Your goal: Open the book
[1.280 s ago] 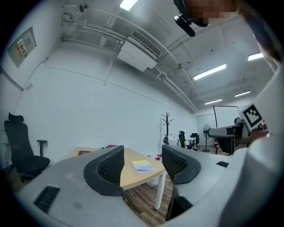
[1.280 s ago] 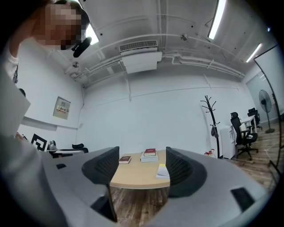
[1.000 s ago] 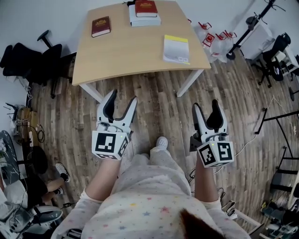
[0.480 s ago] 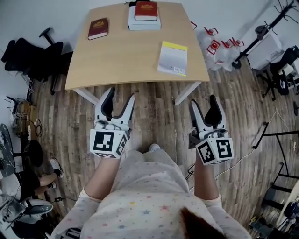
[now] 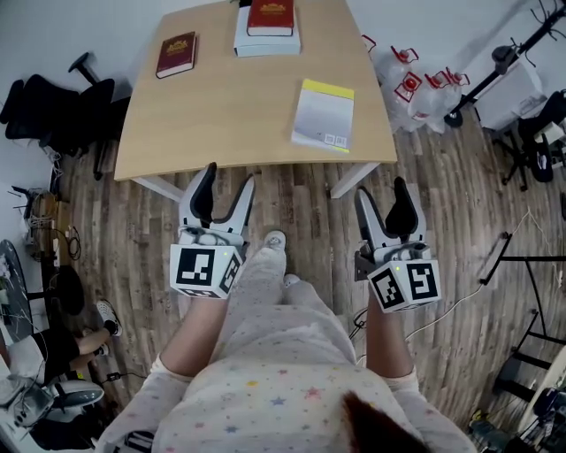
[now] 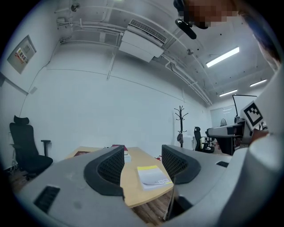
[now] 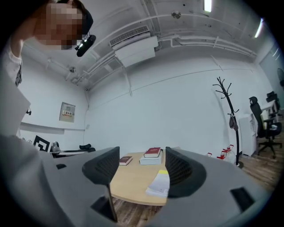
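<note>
Holding my left gripper [image 5: 228, 179] and right gripper [image 5: 384, 191] above the floor, short of the table [image 5: 239, 111], I see both with jaws spread and empty. On the table lie a yellow-edged booklet [image 5: 324, 115] near right, a red book [image 5: 175, 54] far left, and another red book [image 5: 270, 18] atop a white stack [image 5: 265, 41].

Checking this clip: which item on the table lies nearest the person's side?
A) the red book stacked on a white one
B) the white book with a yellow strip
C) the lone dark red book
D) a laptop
B: in the head view the white book with a yellow strip lies by the near edge of the table, while the lone dark red book and the stacked pair sit at the far side.
</note>
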A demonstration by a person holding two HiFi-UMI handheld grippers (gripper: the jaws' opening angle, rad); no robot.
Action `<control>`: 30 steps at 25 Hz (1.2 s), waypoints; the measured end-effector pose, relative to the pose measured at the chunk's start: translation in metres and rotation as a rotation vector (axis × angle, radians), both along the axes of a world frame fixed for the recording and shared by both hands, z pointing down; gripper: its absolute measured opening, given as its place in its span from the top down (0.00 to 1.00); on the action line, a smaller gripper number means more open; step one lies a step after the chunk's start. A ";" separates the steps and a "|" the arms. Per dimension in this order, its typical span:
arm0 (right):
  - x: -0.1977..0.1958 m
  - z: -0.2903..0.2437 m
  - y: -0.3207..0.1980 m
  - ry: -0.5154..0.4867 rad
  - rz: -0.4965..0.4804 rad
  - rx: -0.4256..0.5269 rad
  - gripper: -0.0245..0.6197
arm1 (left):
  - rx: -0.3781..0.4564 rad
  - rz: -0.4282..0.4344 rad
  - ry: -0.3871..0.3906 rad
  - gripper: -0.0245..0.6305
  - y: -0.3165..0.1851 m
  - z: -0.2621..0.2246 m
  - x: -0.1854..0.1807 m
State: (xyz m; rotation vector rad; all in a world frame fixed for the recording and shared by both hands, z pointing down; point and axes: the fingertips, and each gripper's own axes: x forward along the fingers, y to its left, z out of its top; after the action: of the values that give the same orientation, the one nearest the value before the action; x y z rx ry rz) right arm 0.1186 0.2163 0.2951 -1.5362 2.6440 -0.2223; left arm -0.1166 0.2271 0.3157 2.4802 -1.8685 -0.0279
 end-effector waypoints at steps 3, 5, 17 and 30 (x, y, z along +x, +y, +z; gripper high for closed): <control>-0.001 0.002 -0.025 0.038 0.011 0.001 0.49 | 0.006 0.009 0.003 0.59 -0.028 0.000 -0.001; -0.006 -0.001 -0.046 0.075 0.018 0.014 0.49 | 0.013 0.017 0.005 0.59 -0.051 -0.002 -0.004; -0.041 -0.012 -0.154 0.039 0.057 0.019 0.49 | 0.035 0.079 0.017 0.59 -0.166 -0.013 -0.026; -0.024 -0.011 -0.263 0.030 -0.031 0.015 0.49 | 0.022 -0.012 0.013 0.59 -0.260 -0.010 -0.014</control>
State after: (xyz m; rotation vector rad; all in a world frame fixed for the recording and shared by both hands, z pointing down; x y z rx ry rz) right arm 0.0942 -0.0463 0.2842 -1.5066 2.6879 -0.1821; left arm -0.1303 -0.0325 0.3060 2.4768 -1.8891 -0.0648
